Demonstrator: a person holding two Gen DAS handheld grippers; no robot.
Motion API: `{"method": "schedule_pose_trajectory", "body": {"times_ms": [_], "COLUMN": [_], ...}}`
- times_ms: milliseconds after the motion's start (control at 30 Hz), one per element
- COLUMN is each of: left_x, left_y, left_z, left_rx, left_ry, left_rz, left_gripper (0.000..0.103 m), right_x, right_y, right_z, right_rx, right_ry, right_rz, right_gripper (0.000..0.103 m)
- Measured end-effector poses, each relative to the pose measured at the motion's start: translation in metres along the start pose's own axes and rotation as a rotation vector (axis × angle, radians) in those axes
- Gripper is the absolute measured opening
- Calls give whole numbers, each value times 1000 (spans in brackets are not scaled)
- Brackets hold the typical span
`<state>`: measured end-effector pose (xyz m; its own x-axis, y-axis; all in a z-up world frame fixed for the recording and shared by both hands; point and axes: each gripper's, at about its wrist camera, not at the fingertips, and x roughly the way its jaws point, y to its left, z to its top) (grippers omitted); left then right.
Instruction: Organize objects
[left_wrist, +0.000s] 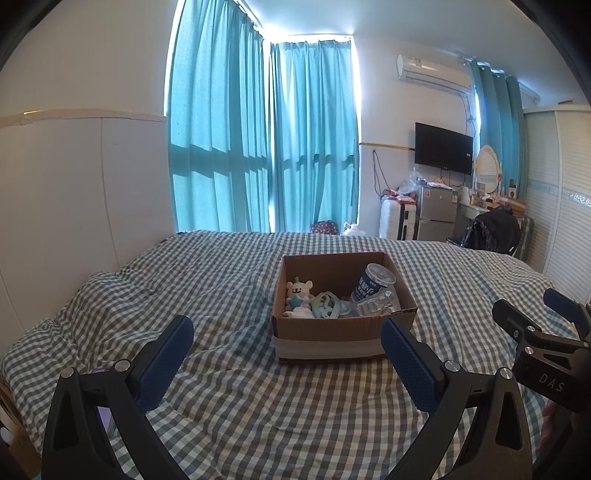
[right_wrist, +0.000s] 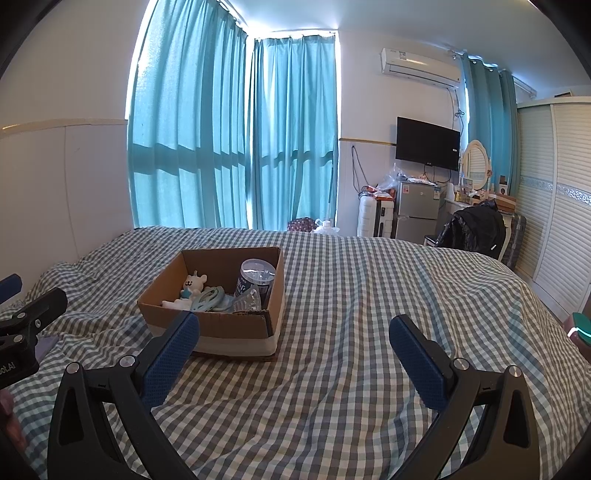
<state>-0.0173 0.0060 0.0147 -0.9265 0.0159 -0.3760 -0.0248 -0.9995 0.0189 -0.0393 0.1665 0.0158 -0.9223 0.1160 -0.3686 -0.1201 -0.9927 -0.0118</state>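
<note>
Your cardboard box (left_wrist: 332, 332) sits mid-bed on the checked bedspread (left_wrist: 229, 406), just ahead of the left gripper (left_wrist: 286, 354) and ahead-left of the right gripper (right_wrist: 293, 360) — both jaws wide, holding nothing. The box looks light but floppy-walled; take it by a rim. Inside the box, the can (left_wrist: 373, 282) is likely stiff and slick, the crumpled clear bottle (left_wrist: 380, 304) yielding, the bear toy (left_wrist: 298, 293) soft — pinch its body. The teal piece (left_wrist: 327, 308) beside the bear is hard to identify.

Daylight glows through teal curtains (left_wrist: 258, 140) behind a gingham-covered bed (left_wrist: 240, 387), beside a wall television (left_wrist: 443, 148).
</note>
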Motion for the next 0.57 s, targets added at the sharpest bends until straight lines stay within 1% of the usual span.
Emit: {"method": "schedule_pose_trajectory", "body": {"times_ms": [467,567], "left_x": [1,1], "left_y": [3,2], "left_z": [-2,-2], "left_rx": [-3,8], "left_ry": [9,3], "left_rz": [-6,7], "left_gripper": [103,103], "right_x": [0,0], "right_y": [2,3], "right_z": [-1,-2], "right_rx": [-3,-5], "right_ry": [7,8], "right_rz": [1,3], "right_gripper": [103,103]}}
